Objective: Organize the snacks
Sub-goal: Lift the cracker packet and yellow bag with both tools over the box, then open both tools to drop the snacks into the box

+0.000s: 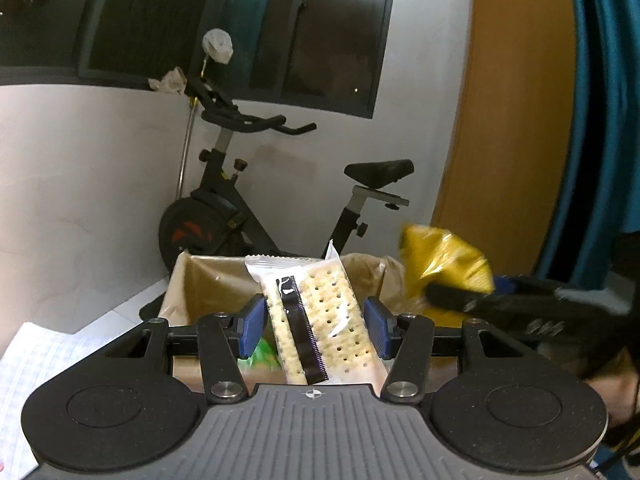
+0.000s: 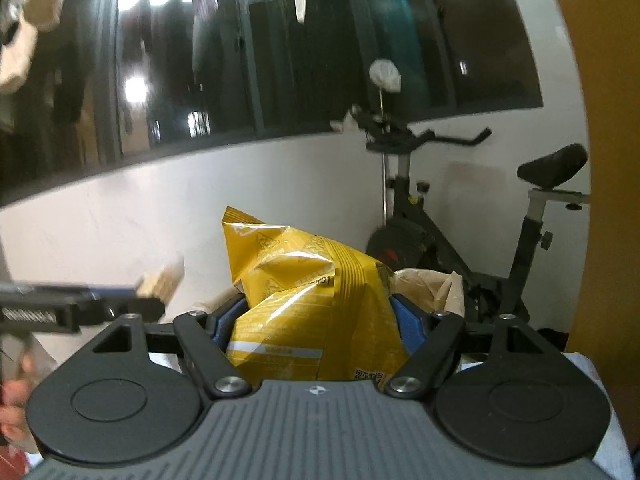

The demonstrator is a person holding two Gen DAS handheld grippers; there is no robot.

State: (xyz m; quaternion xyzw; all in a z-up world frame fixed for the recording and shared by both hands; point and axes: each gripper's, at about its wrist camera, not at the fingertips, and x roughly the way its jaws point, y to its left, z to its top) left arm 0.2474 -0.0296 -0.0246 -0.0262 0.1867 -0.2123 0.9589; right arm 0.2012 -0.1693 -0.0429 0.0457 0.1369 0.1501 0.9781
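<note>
Yellow chip bag (image 2: 316,312) sits clamped in the right hand-held gripper (image 2: 314,320); the left hand-held gripper (image 1: 316,320) grips a clear-wrapped cracker pack (image 1: 320,320) upright, above a lined cardboard box (image 1: 208,280).

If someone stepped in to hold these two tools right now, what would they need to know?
Left tool: holds a cracker packet, which stands tilted between its pads.
Right tool: shut on a yellow snack bag.
Both are held in the air near the lined cardboard box, ahead of the left tool.
Done: both snacks picked up.
Left: neither is placed yet; the box seems the likely spot.
</note>
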